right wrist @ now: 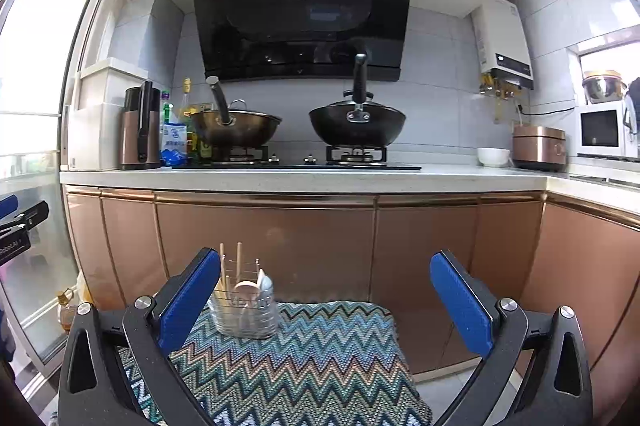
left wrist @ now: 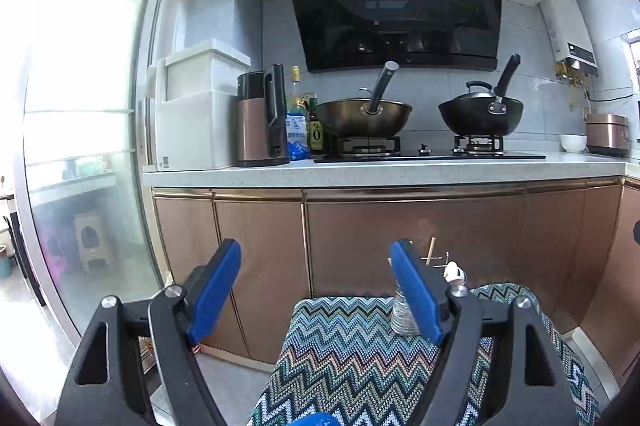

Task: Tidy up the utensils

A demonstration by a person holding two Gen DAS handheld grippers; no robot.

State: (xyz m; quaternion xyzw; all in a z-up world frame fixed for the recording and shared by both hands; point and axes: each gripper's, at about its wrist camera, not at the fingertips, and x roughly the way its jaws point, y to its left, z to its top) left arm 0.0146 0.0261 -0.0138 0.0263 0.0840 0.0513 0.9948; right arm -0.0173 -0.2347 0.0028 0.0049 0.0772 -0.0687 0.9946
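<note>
A clear utensil holder with a wire rack (right wrist: 245, 314) stands at the far left of a zigzag-patterned cloth (right wrist: 312, 354). It holds wooden chopsticks (right wrist: 239, 262) and pale spoons (right wrist: 248, 292). My right gripper (right wrist: 326, 300) is open and empty, raised above the cloth, its left finger just left of the holder. My left gripper (left wrist: 316, 290) is open and empty; in its view the holder (left wrist: 402, 314) sits partly hidden behind the right finger, with chopstick tips (left wrist: 431, 252) above it. The cloth (left wrist: 352, 354) lies below the left gripper.
Copper cabinet doors (right wrist: 264, 246) face me under a white counter (right wrist: 304, 180). On the hob stand two woks (right wrist: 236, 130) (right wrist: 357, 130). A kettle (right wrist: 140, 126), bottles, a white bowl (right wrist: 493, 157), rice cooker (right wrist: 539, 148) and microwave (right wrist: 600, 132) line the counter. A glass sliding door (left wrist: 80, 146) is left.
</note>
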